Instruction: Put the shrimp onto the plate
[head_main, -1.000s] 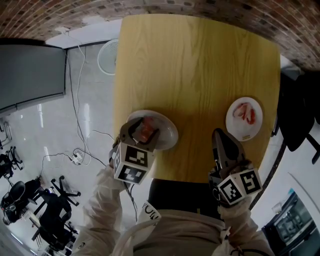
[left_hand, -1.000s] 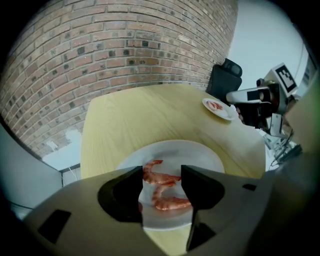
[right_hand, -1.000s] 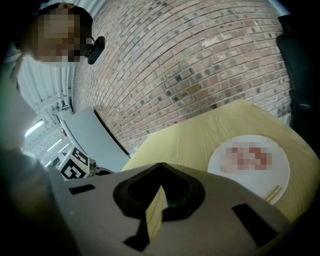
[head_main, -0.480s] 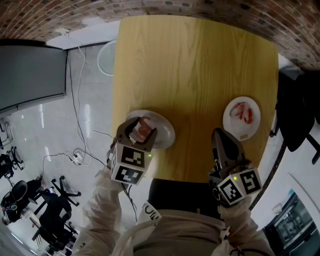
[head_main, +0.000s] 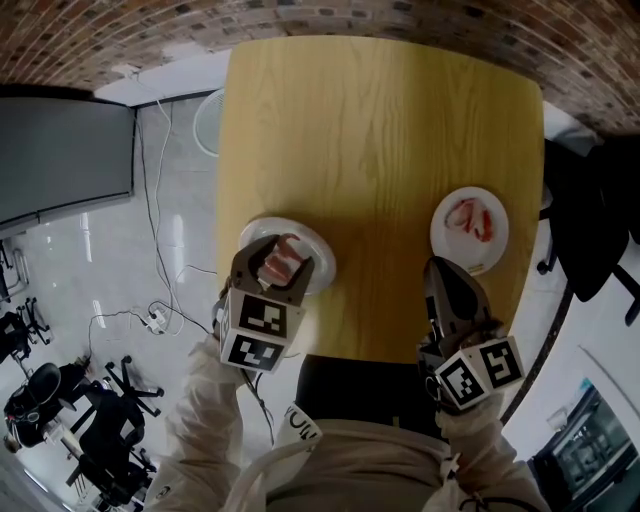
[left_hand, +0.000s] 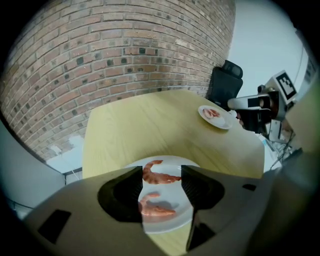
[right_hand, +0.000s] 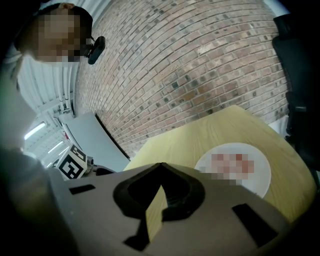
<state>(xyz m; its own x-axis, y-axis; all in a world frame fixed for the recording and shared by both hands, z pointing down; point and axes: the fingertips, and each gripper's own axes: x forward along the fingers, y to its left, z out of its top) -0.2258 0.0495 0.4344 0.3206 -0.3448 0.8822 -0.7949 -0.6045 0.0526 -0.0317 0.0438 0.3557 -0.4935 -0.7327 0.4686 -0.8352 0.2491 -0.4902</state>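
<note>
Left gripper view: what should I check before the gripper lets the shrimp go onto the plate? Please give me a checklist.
1. The pink shrimp is clamped between the jaws of the left gripper: ok.
2. It hangs above the near round white plate, not above the yellow wooden table: ok.
3. Its height over the plate is low enough for release: cannot tell.
4. The landing spot is free: cannot tell. A second pink shrimp lies on the plate near the jaws.
5. The right gripper is shut, empty and apart from that plate: ok.
</note>
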